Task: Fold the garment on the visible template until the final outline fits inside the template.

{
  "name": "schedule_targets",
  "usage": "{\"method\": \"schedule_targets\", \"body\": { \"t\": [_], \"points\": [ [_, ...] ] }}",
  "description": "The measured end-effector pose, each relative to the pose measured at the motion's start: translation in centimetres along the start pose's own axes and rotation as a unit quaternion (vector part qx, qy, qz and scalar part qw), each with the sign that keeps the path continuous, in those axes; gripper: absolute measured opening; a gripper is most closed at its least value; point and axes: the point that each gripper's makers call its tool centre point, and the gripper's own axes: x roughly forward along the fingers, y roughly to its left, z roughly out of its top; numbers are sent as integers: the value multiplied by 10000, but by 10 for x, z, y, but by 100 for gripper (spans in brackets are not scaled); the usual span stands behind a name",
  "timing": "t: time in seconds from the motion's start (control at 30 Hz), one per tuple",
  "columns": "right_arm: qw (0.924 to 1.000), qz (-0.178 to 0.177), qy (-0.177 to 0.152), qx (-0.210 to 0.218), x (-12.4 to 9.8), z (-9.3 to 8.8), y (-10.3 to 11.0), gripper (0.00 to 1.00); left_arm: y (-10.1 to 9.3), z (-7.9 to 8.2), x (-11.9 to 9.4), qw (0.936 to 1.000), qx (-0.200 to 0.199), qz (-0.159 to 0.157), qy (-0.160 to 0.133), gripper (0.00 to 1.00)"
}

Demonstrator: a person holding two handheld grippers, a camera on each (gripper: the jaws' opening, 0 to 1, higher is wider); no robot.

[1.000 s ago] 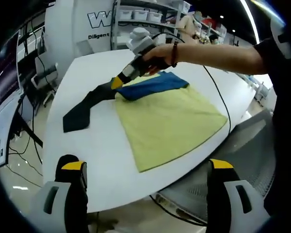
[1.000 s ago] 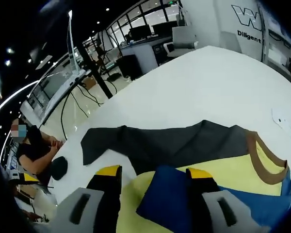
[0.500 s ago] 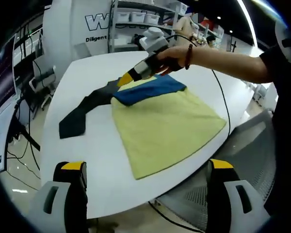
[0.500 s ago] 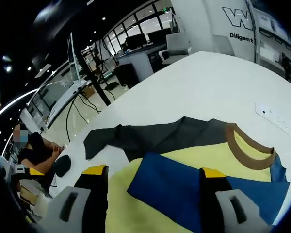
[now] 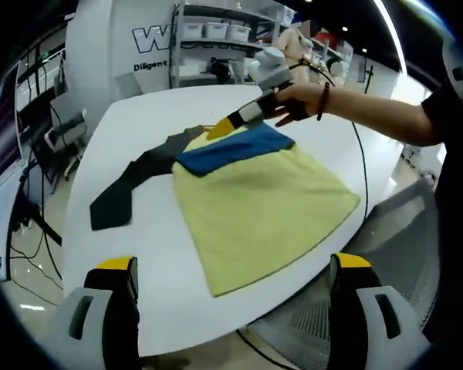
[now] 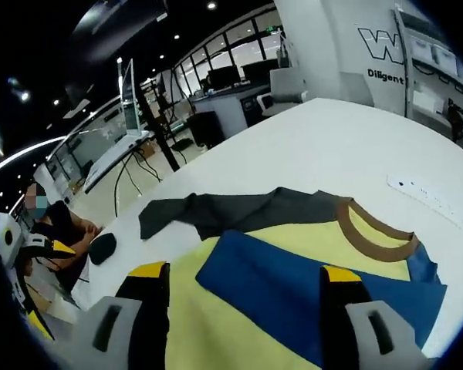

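Note:
The garment lies flat on the white table (image 5: 131,254). Its yellow body (image 5: 262,200) faces me, with a blue sleeve (image 5: 231,148) folded across the top. A dark grey sleeve (image 5: 131,189) stretches out to the left. In the right gripper view I see the brown collar (image 6: 374,231), the blue sleeve (image 6: 293,277) and the grey sleeve (image 6: 216,212). My right gripper (image 6: 243,271) hovers open over the blue sleeve, holding nothing; a hand holds the right gripper (image 5: 233,123) near the collar. My left gripper (image 5: 231,262) is open off the table's near edge.
A white power strip (image 6: 432,204) lies on the table beyond the collar. A cable (image 5: 355,154) trails across the table's right side. A grey chair (image 5: 401,223) stands at the near right edge. Shelves and a white wall stand behind the table.
My right gripper has lifted and drawn back from the blue sleeve toward the collar, leaving the sleeve lying flat. The left gripper view has shifted slightly; the garment stays put.

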Motion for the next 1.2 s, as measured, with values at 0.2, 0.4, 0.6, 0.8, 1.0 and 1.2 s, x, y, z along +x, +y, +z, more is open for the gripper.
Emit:
{"method": "schedule_targets", "body": {
  "t": [0.2, 0.4, 0.6, 0.8, 1.0, 1.2],
  "points": [
    [9996, 30, -145, -245, -6, -8, 4, 76, 0, 0, 0, 10000, -6, -2, 2, 99],
    [9971, 172, -290, -687, -3, -15, 18, 68, 0, -1, 0, 10000, -6, 6, 10, 99],
    [9917, 319, -464, -1159, 5, -17, 36, 56, 2, -3, -2, 10000, -32, 25, 17, 99],
    [9876, 413, -443, -1447, 18, -21, 48, 46, 4, -7, -4, 9999, -77, 66, 35, 99],
    [9852, 386, -379, -1626, 29, -25, 48, 32, 5, -7, -3, 9999, -93, 64, 34, 99],
    [9826, 335, -332, -1799, 38, -25, 49, 25, 7, -9, -3, 9999, -123, 63, 35, 99]
  ]
}}
